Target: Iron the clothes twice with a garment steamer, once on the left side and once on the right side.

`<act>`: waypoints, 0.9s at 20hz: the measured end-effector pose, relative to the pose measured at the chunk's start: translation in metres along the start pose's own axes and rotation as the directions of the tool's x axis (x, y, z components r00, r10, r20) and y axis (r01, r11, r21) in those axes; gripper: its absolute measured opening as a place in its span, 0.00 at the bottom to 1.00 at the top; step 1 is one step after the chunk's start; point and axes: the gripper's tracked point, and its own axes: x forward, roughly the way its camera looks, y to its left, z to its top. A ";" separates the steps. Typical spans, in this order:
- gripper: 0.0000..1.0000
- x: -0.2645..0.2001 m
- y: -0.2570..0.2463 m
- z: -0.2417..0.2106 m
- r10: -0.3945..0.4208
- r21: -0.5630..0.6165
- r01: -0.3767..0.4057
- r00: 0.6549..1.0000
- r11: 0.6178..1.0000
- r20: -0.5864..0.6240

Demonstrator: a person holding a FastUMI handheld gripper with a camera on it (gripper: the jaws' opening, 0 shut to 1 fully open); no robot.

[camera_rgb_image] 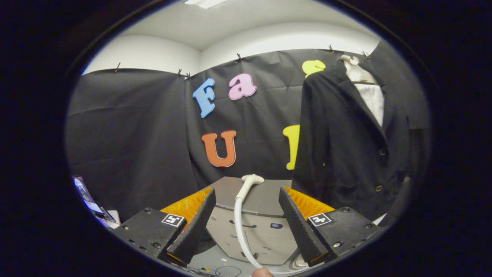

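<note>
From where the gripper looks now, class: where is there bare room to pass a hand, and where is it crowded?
The gripper is open, its jaws apart and empty. Free: the stretch before the black wall cloth, beside the grey steamer base on the side away from the jacket. Crowded: between the jaws, where the steamer head and its white hose rise; the hanging black jacket closes the other side.

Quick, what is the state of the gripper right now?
Gripper: open, holding nothing; the steamer head and its hose lie between the fingers, untouched.
</note>
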 end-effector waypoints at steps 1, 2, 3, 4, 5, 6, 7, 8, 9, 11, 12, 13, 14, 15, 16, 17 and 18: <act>1.00 0.021 0.008 -0.006 0.023 0.007 -0.023 0.999 1.000 -0.038; 1.00 0.043 0.013 -0.010 0.040 0.017 -0.039 0.997 0.999 -0.067; 1.00 0.066 0.015 -0.013 0.046 0.023 -0.044 0.994 0.999 -0.099; 1.00 0.088 0.015 -0.014 0.047 0.027 -0.044 0.991 0.999 -0.124; 1.00 0.111 0.015 -0.016 0.045 0.029 -0.041 0.988 0.999 -0.149; 1.00 0.132 0.018 -0.018 0.049 0.030 -0.044 0.984 0.999 -0.170; 1.00 0.155 0.017 -0.023 0.041 0.024 -0.037 0.979 0.999 -0.198; 1.00 0.176 0.012 -0.030 0.015 0.015 -0.012 0.968 1.000 -0.250; 1.00 0.197 0.009 -0.038 0.002 0.018 0.003 0.959 1.000 -0.285; 1.00 0.235 0.003 -0.050 -0.021 0.038 0.036 0.941 0.999 -0.339; 1.00 0.250 0.001 -0.055 -0.038 0.044 0.058 0.928 0.997 -0.371; 1.00 0.268 0.000 -0.059 -0.046 0.047 0.070 0.917 0.996 -0.395; 0.99 0.281 -0.003 -0.064 -0.058 0.049 0.086 0.905 0.995 -0.422; 0.98 0.294 -0.004 -0.069 -0.065 0.046 0.096 0.890 0.994 -0.450; 0.96 0.307 -0.007 -0.074 -0.084 0.039 0.116 0.878 0.993 -0.472; 0.96 0.316 -0.010 -0.078 -0.099 0.028 0.128 0.869 0.991 -0.485; 0.95 0.322 -0.011 -0.079 -0.114 0.020 0.142 0.861 0.990 -0.495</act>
